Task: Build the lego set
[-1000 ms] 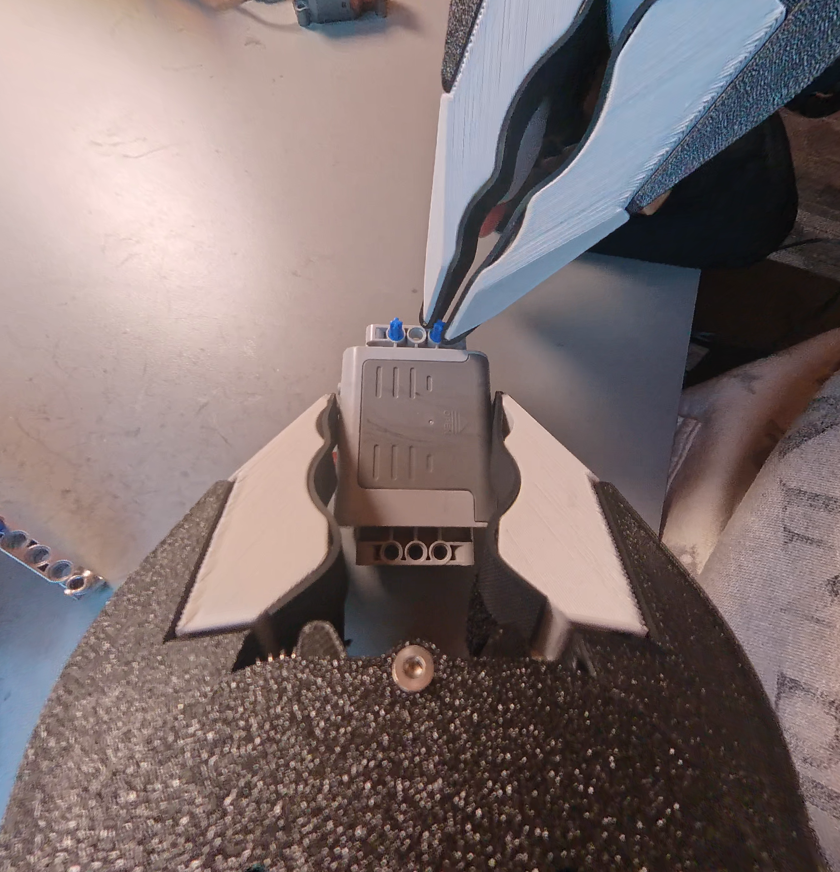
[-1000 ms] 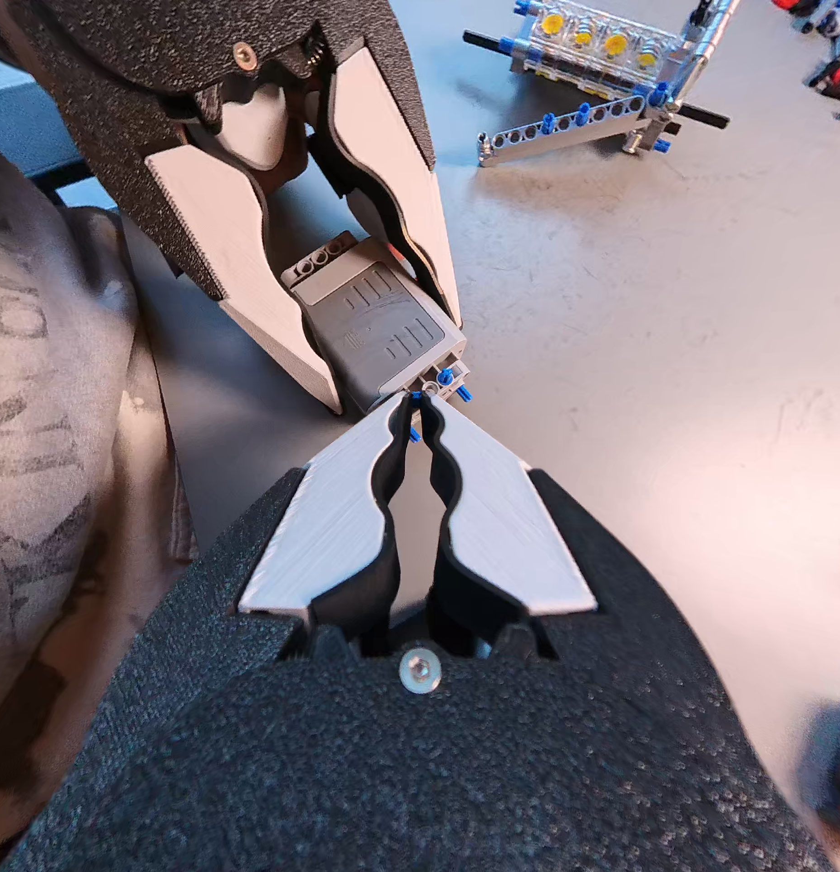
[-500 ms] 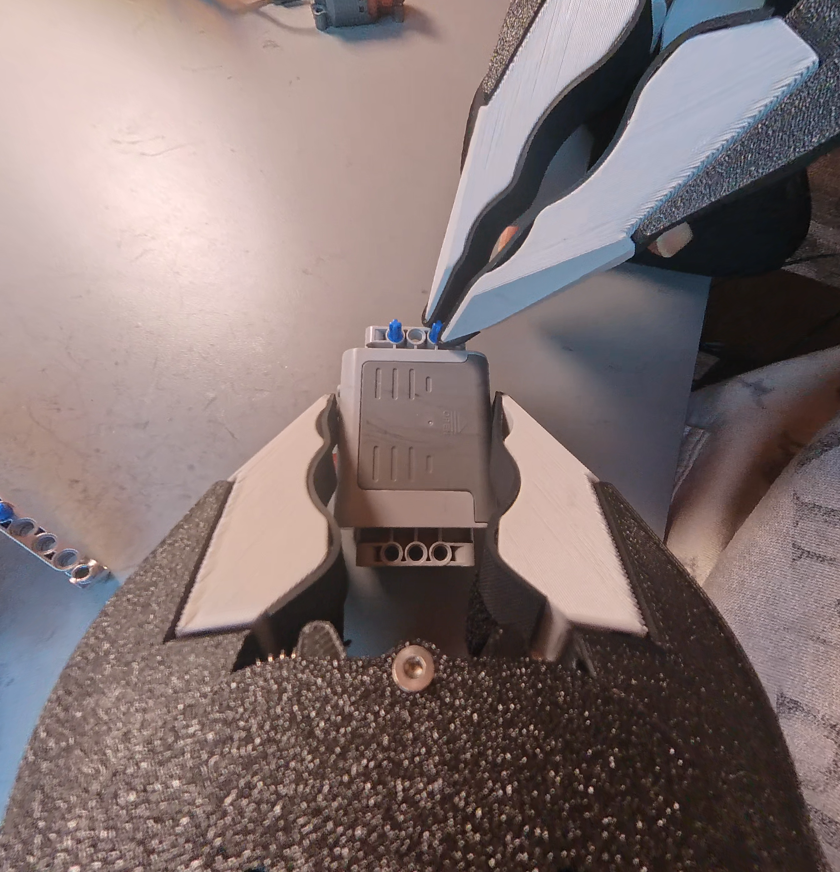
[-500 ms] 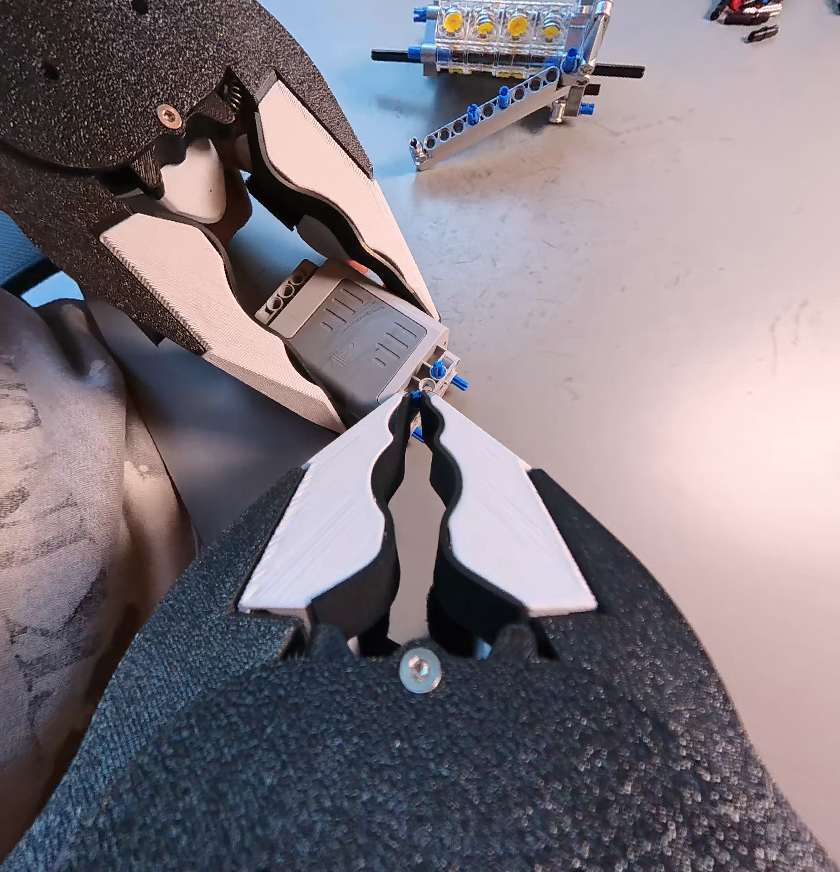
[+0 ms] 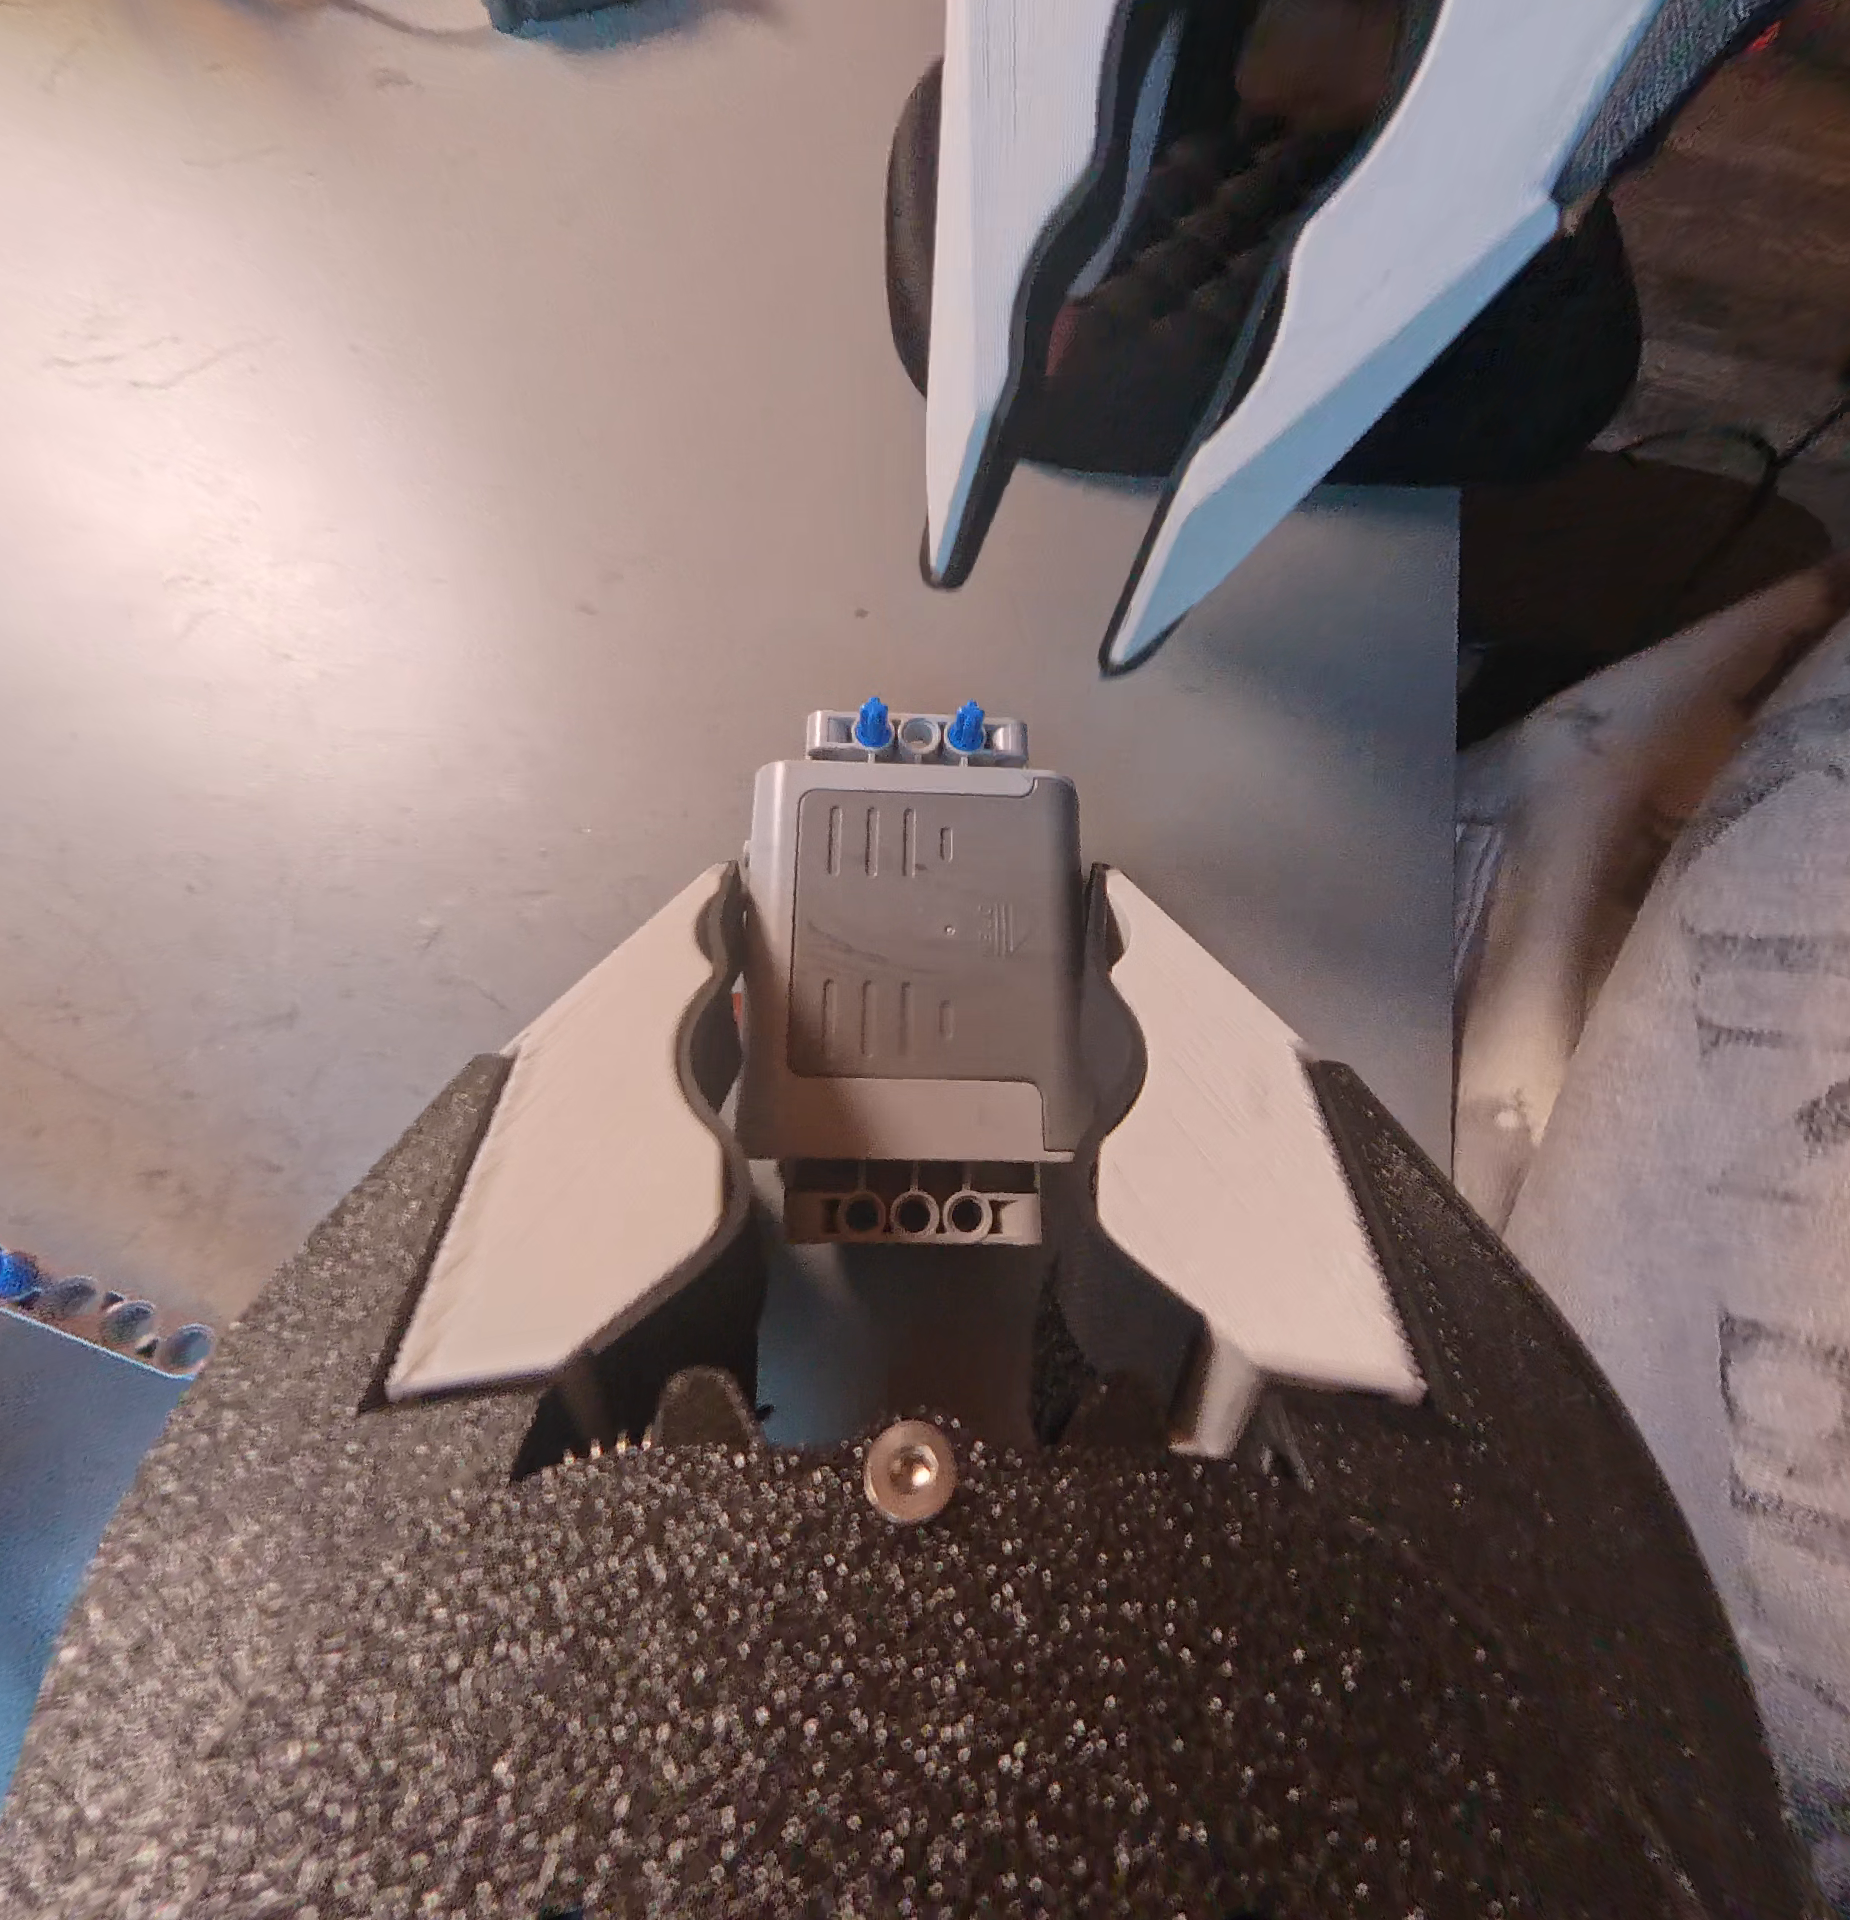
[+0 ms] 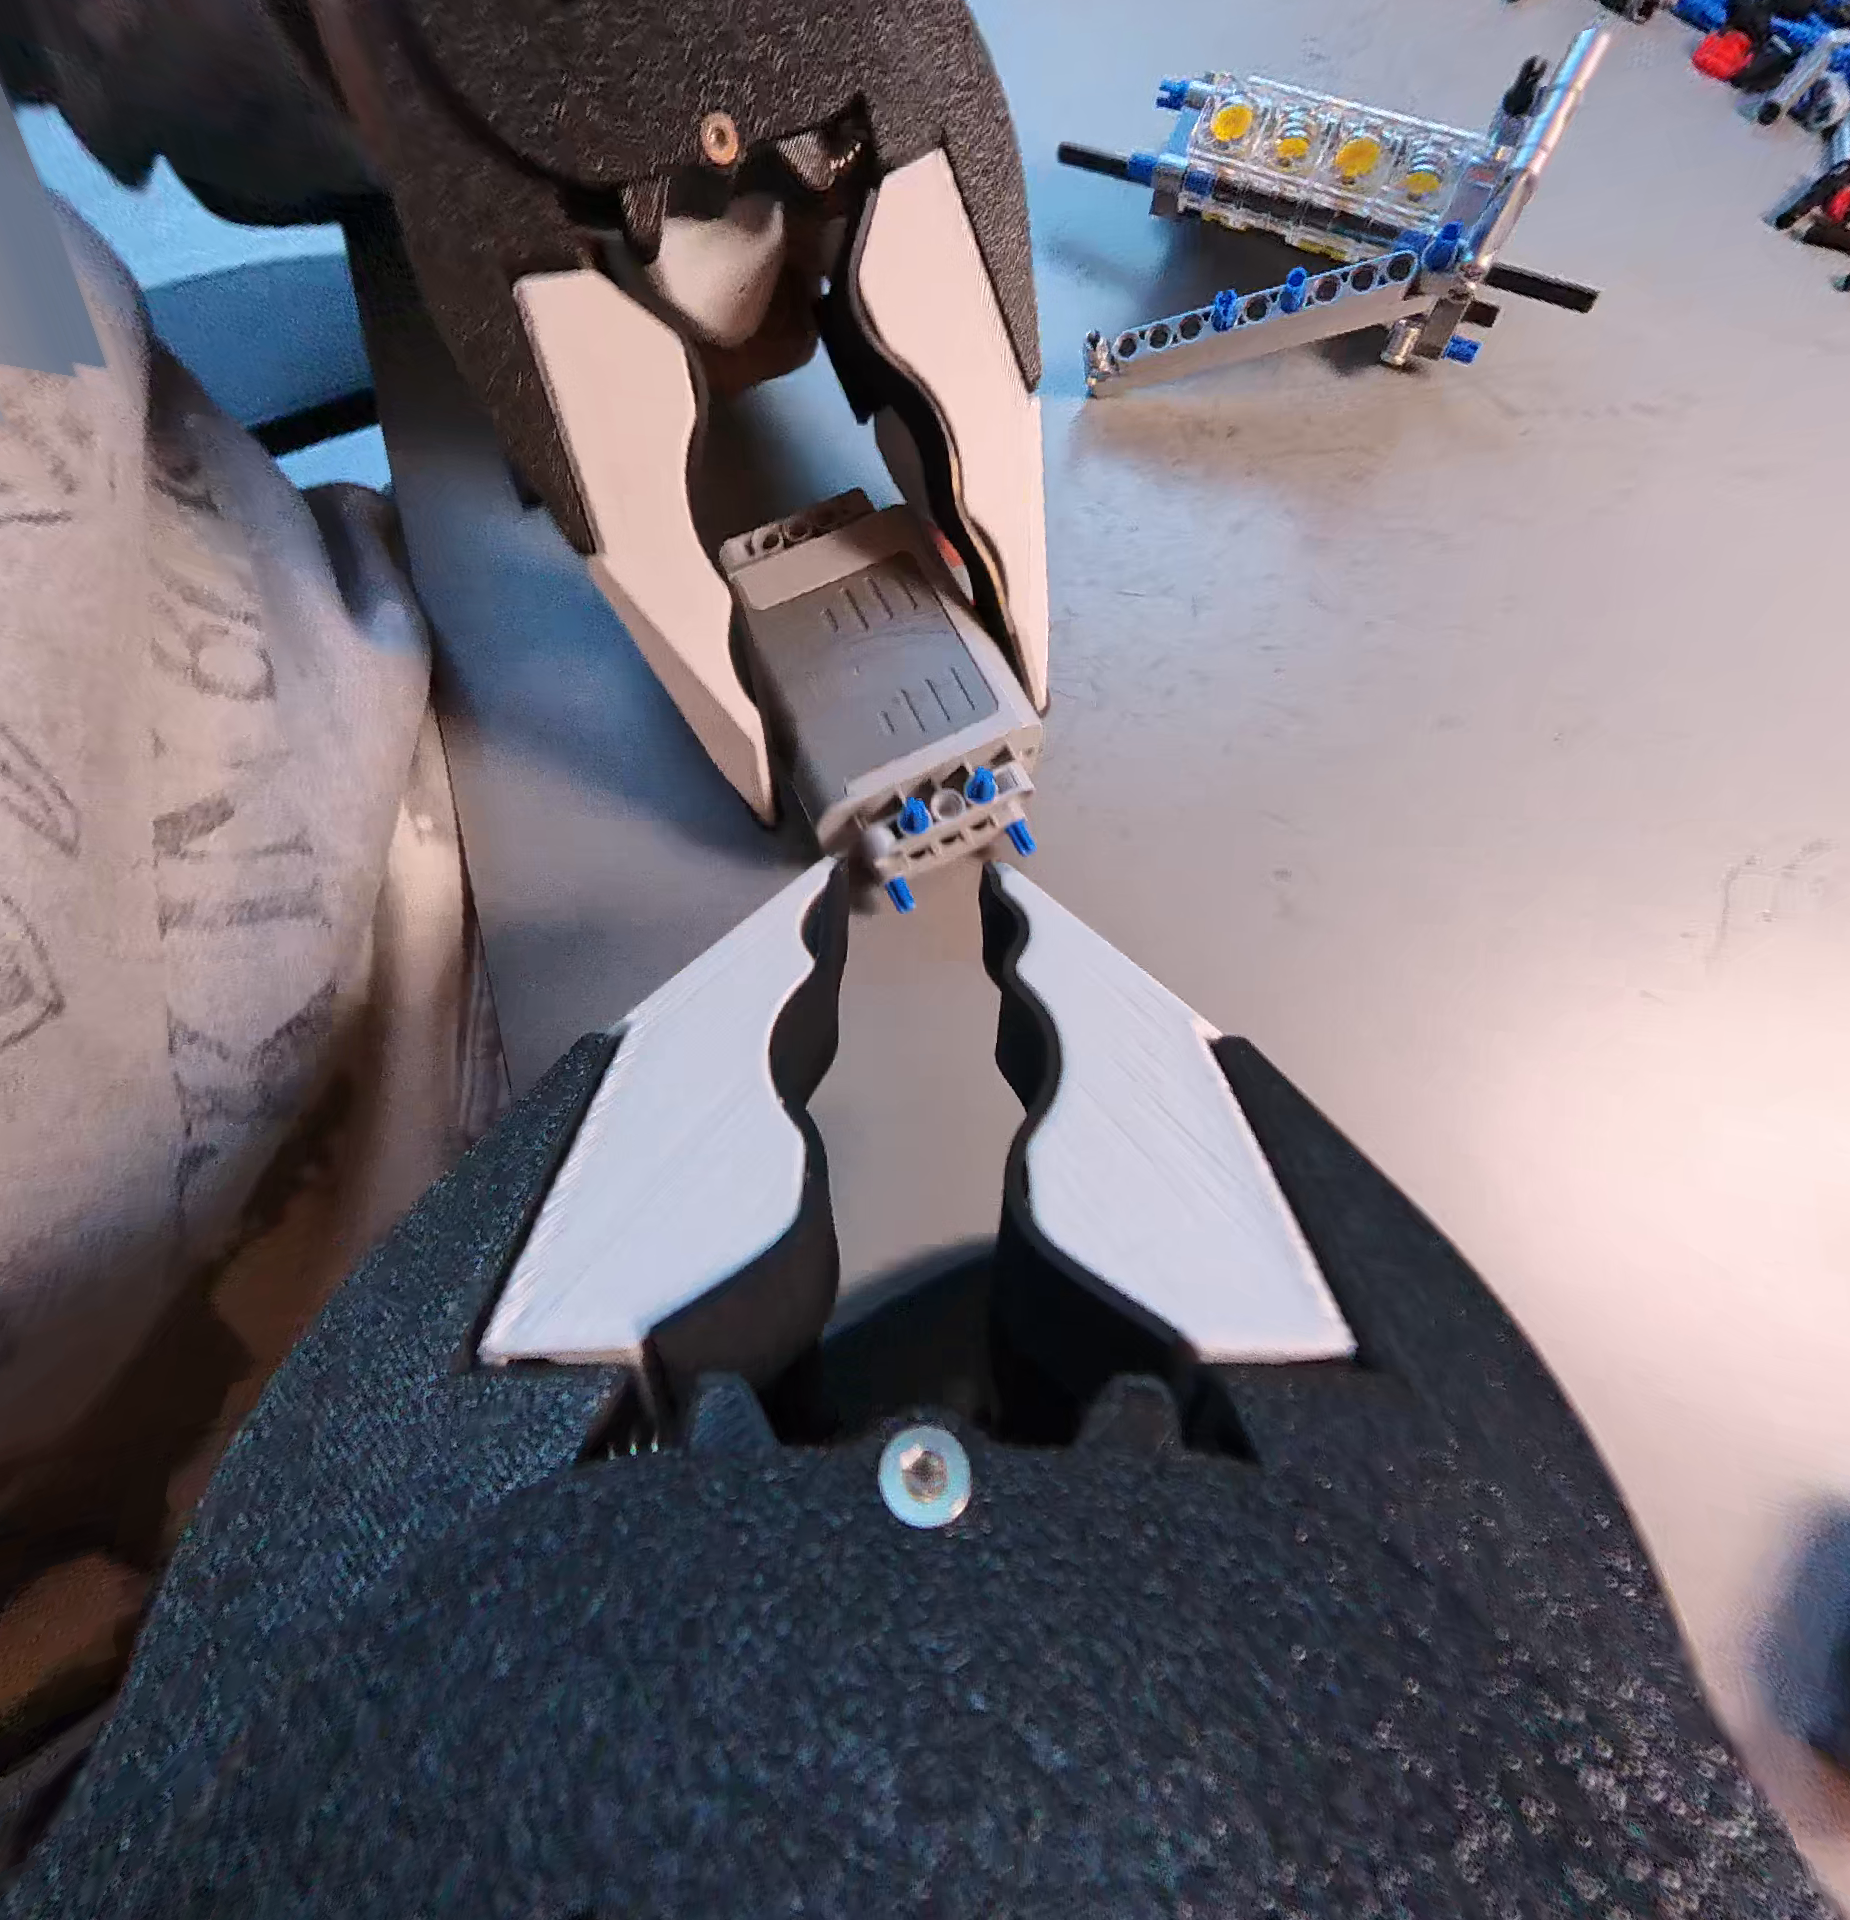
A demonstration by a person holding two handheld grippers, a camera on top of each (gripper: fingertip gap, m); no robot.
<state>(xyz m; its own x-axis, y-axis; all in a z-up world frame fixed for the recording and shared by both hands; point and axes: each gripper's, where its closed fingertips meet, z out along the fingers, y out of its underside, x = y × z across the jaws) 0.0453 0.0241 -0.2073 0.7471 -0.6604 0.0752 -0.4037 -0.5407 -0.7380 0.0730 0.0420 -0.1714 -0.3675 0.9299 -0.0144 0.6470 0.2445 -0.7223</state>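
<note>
Bare grey table (image 6: 1420, 831) stretches wide to the right; its edge runs close by a person's patterned sleeve (image 6: 121, 727). The left claw (image 5: 916, 883) pinches a grey block (image 5: 916, 935) bearing blue pegs (image 5: 873, 722), held above the table. The right claw (image 6: 913, 883), spread and empty, points at the block's pegged end, just short of it. A brick model (image 6: 1336, 208) sits well apart.

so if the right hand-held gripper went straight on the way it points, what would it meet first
Most likely the pinned end of the grey block held by the left hand-held gripper. The open right hand-held gripper points right at its blue pins, though depth is hard to judge.
</note>
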